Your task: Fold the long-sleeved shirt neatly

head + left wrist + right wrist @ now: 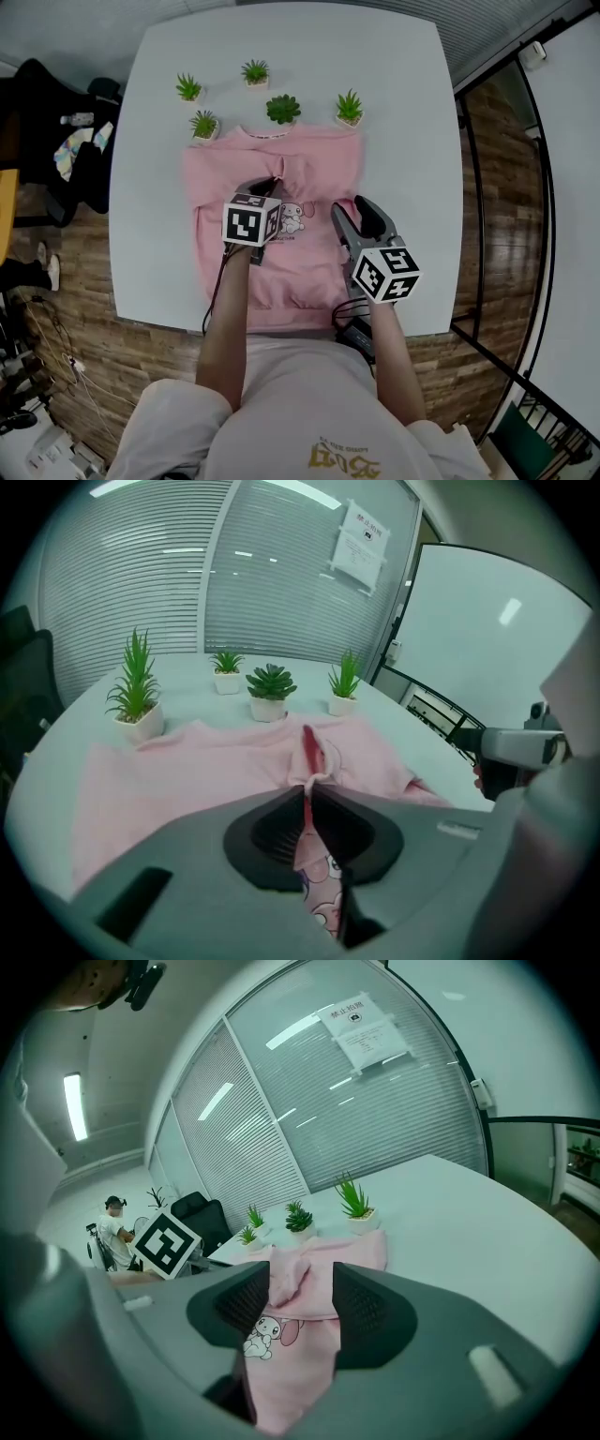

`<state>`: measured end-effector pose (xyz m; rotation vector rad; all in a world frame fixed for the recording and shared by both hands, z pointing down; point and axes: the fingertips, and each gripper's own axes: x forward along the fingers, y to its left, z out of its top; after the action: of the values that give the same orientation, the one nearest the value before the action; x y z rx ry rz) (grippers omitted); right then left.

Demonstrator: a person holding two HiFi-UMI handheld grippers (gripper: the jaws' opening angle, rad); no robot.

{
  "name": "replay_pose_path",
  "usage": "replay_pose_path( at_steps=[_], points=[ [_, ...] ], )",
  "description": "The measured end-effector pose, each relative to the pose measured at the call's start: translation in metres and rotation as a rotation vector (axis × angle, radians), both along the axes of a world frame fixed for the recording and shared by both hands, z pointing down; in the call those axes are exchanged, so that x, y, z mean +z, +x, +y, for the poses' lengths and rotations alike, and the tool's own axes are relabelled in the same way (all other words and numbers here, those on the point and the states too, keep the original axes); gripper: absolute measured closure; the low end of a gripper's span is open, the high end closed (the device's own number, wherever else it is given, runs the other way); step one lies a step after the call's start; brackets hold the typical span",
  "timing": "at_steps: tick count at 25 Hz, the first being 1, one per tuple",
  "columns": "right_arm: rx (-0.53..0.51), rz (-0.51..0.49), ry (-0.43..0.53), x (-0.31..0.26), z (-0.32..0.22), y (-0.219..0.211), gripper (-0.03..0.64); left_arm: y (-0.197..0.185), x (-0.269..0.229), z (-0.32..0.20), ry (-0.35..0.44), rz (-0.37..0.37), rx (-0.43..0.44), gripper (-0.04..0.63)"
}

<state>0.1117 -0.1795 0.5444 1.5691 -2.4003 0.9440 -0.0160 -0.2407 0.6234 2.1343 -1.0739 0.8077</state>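
Here's the pink long-sleeved shirt (314, 173), laid out on the white table (403, 112) with its collar up by the plants and its hem down at the near edge, close to the person. The left gripper (269, 183) is over the chest, just below the collar, and the left gripper view leaves no doubt: its jaws are pressed together on a pinch of the pink fabric, which is gathered into a narrow raised ridge running away toward the neckline. The right gripper (362, 212) sits over the shirt's right side, beside the cartoon print (295, 217), jaws spread wide. In the right gripper view the pink cloth and that print show in the gap, but neither pad presses on anything. Five small potted plants ring the collar at the far side: one (188, 88) and another (204, 124) to the left, one (255, 72) further back, a darker rosette (283, 109) right at the neckline, and one (349, 107) by the right shoulder. Far back in the right gripper view, a person (114, 1232) sits beside a black chair (202, 1213)
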Motion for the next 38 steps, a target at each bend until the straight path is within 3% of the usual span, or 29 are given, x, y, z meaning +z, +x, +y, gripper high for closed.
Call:
replay_pose_path(
  at_steps=[6,9,13,16,29,33,38],
  points=[
    [0.013,-0.012,0.005,-0.003,0.001,0.001,0.408,0.022,-0.021,0.005,0.039,0.019,0.042,0.575],
    [0.024,-0.019,0.009,-0.004,0.002,0.004,0.408,0.047,-0.041,0.009,0.090,0.070,0.104,0.575],
    [0.036,-0.021,0.016,-0.008,0.005,0.009,0.408,0.085,-0.060,0.028,0.100,0.190,0.231,0.513],
    [0.044,-0.027,0.021,-0.011,0.007,0.014,0.408,0.088,-0.062,0.036,0.089,0.193,0.245,0.488],
    [0.034,-0.032,0.077,-0.022,0.028,0.012,0.407,0.019,-0.098,0.063,0.170,0.179,0.102,0.430],
    [0.054,-0.021,0.094,-0.036,0.049,0.006,0.405,-0.006,-0.104,0.086,0.165,0.222,0.056,0.429],
    [0.055,-0.003,0.151,-0.066,0.080,-0.010,0.405,-0.046,-0.126,0.113,0.224,0.227,-0.026,0.417]
  ],
)
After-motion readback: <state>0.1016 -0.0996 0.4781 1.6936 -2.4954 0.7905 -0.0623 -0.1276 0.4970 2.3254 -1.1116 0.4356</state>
